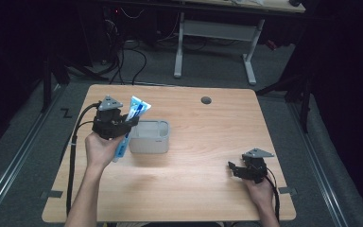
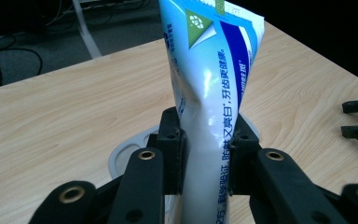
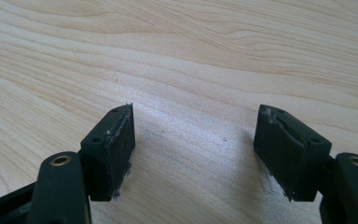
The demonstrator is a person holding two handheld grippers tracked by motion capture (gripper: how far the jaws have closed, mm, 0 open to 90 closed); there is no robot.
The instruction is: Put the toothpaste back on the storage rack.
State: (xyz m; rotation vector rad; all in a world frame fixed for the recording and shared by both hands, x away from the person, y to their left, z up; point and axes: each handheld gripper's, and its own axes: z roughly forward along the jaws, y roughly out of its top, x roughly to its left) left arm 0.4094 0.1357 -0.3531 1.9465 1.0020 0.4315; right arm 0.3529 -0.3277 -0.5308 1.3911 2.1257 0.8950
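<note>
A pale wooden table [image 1: 194, 179] carries a dark round grommet hole [image 1: 206, 100] near its far edge. Beyond the table stands a white-legged desk [image 1: 250, 61], with black cables [image 1: 132, 61] on the grey floor [image 1: 19, 142] nearby.

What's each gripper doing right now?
Left gripper: shut on the blue-and-white plastic toothpaste tube.
Right gripper: open, nothing between its jaws, over the wooden table.
</note>
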